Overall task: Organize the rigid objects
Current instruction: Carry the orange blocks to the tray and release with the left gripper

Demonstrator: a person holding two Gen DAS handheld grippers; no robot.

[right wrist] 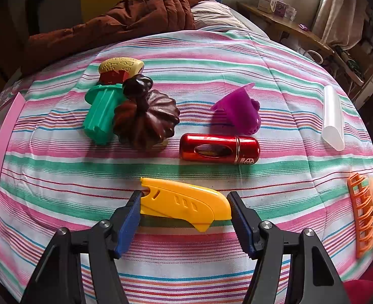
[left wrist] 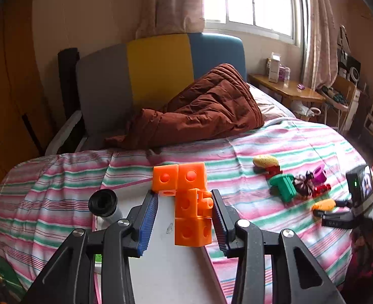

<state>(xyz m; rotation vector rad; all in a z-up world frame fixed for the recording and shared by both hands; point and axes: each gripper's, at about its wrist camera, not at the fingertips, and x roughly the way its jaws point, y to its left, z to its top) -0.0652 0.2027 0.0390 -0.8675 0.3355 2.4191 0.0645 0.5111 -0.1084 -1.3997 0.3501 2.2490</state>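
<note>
The right gripper (right wrist: 185,217) clamps the yellow cutter (right wrist: 186,202) endwise just below the red tube (right wrist: 219,149), so the cutter could pivot out if lifted.

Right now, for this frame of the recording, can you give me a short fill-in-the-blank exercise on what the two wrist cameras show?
1. The blocks between the left gripper fingers are coloured ___.
2. The right gripper fingers press on both ends of a cutter coloured ___.
3. Just beyond that cutter on the striped bedspread lies a shiny canister coloured ___.
Missing words: orange; yellow; red.
</note>
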